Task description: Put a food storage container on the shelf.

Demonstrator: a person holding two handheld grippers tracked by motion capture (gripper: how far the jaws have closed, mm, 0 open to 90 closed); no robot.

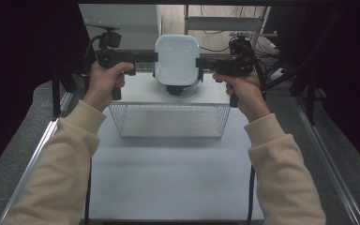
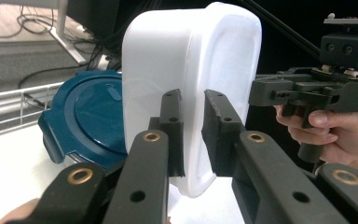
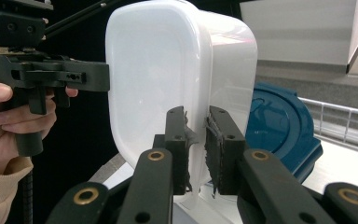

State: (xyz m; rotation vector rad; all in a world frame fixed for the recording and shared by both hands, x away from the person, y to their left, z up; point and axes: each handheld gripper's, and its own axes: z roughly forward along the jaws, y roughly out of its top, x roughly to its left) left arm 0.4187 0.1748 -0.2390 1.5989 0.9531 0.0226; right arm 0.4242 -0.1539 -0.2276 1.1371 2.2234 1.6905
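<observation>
Nearest the person lies bare white table, then a wire basket standing on it, and past the basket a white tub is held up in the air between the two hands. The left gripper pinches the tub's left rim, jaws pressed on the plastic wall (the left gripper view shows the wall squeezed between them), and the right gripper pinches the opposite rim the same way. Just under and behind the tub sits a dark blue lid, propped at a tilt on the table, with cables and a frame on the floor farther back.
</observation>
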